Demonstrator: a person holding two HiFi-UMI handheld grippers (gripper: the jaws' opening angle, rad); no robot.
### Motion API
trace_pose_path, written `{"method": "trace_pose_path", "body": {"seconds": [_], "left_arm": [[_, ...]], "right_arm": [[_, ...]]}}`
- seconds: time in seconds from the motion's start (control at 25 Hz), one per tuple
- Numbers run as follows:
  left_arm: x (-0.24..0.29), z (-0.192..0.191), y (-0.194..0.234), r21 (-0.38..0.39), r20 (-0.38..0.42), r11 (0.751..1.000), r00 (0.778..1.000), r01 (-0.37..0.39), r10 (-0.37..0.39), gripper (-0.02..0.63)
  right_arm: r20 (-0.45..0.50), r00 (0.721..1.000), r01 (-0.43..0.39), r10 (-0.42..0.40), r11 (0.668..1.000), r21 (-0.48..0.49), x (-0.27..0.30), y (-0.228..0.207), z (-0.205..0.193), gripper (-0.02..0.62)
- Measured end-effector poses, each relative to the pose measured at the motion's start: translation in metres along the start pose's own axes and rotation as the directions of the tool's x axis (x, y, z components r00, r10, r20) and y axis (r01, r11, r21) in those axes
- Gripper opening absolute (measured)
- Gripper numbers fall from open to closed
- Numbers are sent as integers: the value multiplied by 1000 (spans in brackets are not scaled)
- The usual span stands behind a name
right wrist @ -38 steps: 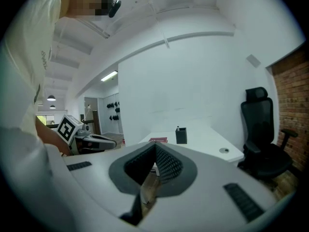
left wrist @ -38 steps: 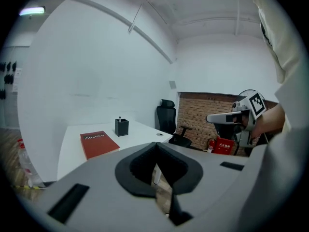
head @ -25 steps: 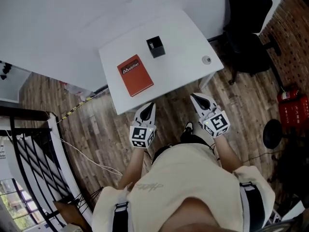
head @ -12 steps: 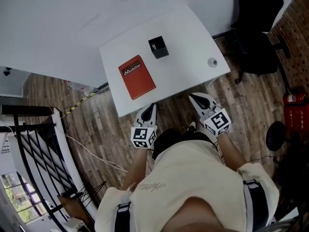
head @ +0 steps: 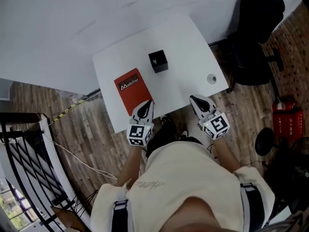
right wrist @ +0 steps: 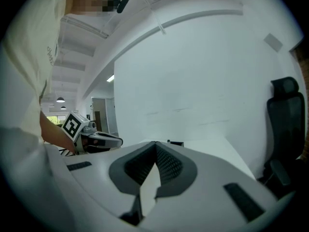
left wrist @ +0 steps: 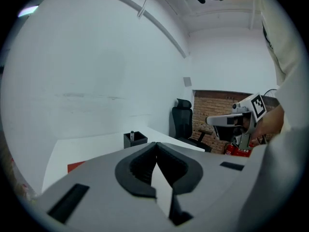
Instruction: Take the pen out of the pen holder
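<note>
Head view: seemingly pale pen (head: 151,60) in holder (head: 159,62); left claw (head: 147,103), right claw (head: 194,99) closed, empty.

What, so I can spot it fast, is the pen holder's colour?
Black; the pen holder shows best in the head view.

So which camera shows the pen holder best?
The head view: the pen holder sits unobstructed on the table. The left gripper view shows it small and side-on; the right gripper view shows only a dark sliver.

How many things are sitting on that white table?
3: red book near the left, black pen holder in the middle, small round object by the right edge.
</note>
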State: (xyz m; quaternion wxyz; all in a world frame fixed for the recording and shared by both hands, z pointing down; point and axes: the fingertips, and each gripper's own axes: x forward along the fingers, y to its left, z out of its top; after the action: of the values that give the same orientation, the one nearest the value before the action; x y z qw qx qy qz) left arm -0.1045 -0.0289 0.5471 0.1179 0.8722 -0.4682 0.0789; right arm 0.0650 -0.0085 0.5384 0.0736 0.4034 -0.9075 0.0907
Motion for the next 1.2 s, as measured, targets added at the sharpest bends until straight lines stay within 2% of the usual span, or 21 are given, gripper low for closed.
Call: {"method": "trace_pose_path", "body": {"seconds": [0.28,0.56,0.8,1.0,1.2], "left_arm": [[62,43,43,42,60,996,995,82,-84,18],[85,52,63,53,52,990,989,133,-135,18],[87,47,74,24,47,993,992,113,-114,20],[84,44,78,14,45,998,997,64,-65,20],[87,57,83,17,50,1000,999,7,-8,20]], "right_arm": [[38,999,39,-37,997,-60,62,-35,48,8],[30,996,82,-81,995,-48,92,-50,57,8],[4,999,51,-51,998,-42,109,-49,56,8],[7,1000,-1,1,998,-56,123,-52,59,8],[13,998,-57,57,997,-53,139,-62,67,8]]}}
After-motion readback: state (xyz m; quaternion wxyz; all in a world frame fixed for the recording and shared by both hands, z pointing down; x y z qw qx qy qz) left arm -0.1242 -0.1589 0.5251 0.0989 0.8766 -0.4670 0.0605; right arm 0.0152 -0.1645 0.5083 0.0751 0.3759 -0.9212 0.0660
